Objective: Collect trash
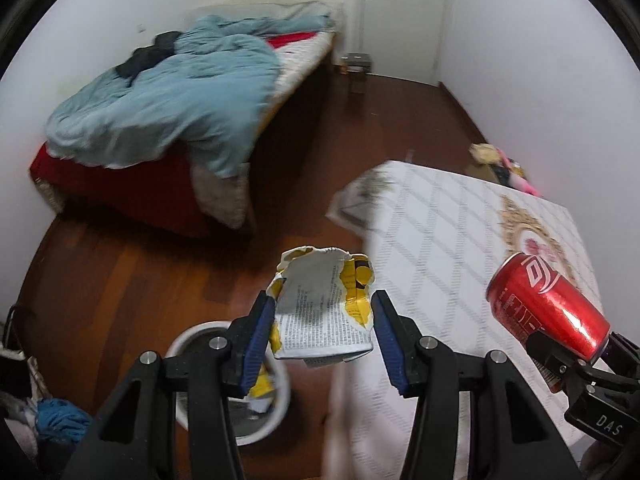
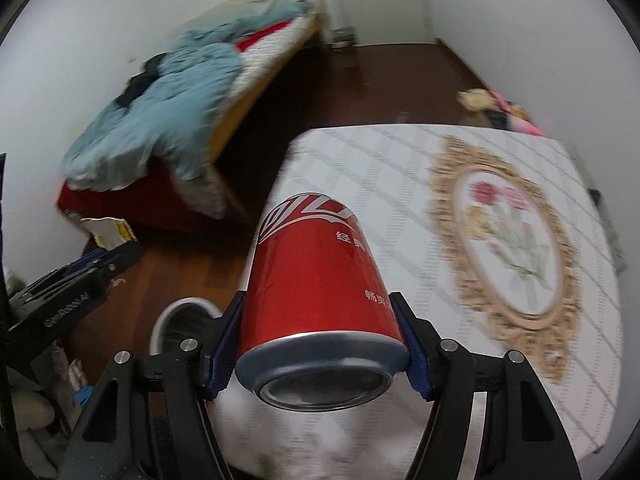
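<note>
**A:** So left gripper (image 1: 320,334) pinches the torn snack wrapper (image 1: 324,308), right gripper (image 2: 320,344) clamps the red soda can (image 2: 320,276). Drop now?

**B:** Nah, centre over the white bin (image 1: 236,380) near-left first.

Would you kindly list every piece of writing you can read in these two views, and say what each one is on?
"DAS": white letters on the black body of the right gripper, left wrist view.
"经典": white characters on the red aluminium drink can; further characters lower down are cut off.
Dense black print on the torn yellow and white snack wrapper: too small to read.
Raised lettering on the left gripper: too blurred.
</note>
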Demonstrator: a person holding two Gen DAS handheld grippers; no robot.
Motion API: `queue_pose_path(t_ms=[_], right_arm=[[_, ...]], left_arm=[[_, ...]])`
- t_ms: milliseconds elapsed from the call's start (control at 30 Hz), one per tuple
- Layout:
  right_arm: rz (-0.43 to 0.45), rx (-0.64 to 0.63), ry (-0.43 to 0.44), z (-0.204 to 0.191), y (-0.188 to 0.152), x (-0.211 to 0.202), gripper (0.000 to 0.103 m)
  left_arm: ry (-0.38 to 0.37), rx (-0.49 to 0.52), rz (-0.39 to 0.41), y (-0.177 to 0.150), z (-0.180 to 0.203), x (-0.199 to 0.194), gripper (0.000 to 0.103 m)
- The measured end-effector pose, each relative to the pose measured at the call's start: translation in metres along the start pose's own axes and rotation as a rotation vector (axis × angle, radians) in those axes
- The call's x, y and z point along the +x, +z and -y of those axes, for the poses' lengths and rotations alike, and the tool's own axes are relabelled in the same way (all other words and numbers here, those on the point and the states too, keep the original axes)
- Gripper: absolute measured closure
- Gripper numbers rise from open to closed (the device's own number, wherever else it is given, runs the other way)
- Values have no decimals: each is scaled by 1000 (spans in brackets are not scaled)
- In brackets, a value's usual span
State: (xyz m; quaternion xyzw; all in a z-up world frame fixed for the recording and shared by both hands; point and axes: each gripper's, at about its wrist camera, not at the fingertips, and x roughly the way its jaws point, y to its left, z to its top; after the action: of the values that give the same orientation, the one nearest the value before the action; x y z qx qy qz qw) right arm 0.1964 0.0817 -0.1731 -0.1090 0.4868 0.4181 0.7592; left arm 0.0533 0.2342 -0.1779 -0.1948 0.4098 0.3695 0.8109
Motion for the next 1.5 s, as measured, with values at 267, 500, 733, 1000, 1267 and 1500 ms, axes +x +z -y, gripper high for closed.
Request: queue_pose_path(t_ms=[267, 500, 733, 1000, 1267, 1500], right_arm=[[-125, -119, 156, -136, -23, 70, 33], [-344, -156, 163, -206, -60, 180, 33], [-467, -162, 117, -234, -83, 250, 33], [-548, -170, 96, -245, -94, 278, 0], [-527, -223, 33, -237, -87, 236, 0], [-483, -248, 55, -233, -85, 163, 0]], left_arm=[[110, -114, -91, -38, -120, 22, 57], [79, -223, -299, -82, -198, 100, 57], [16, -307, -423, -96, -222, 148, 51], [104, -348, -419, -101, -238, 132, 4], [189, -323, -358, -109, -234, 74, 4], [181, -297, -322, -114, -213, 15, 4]])
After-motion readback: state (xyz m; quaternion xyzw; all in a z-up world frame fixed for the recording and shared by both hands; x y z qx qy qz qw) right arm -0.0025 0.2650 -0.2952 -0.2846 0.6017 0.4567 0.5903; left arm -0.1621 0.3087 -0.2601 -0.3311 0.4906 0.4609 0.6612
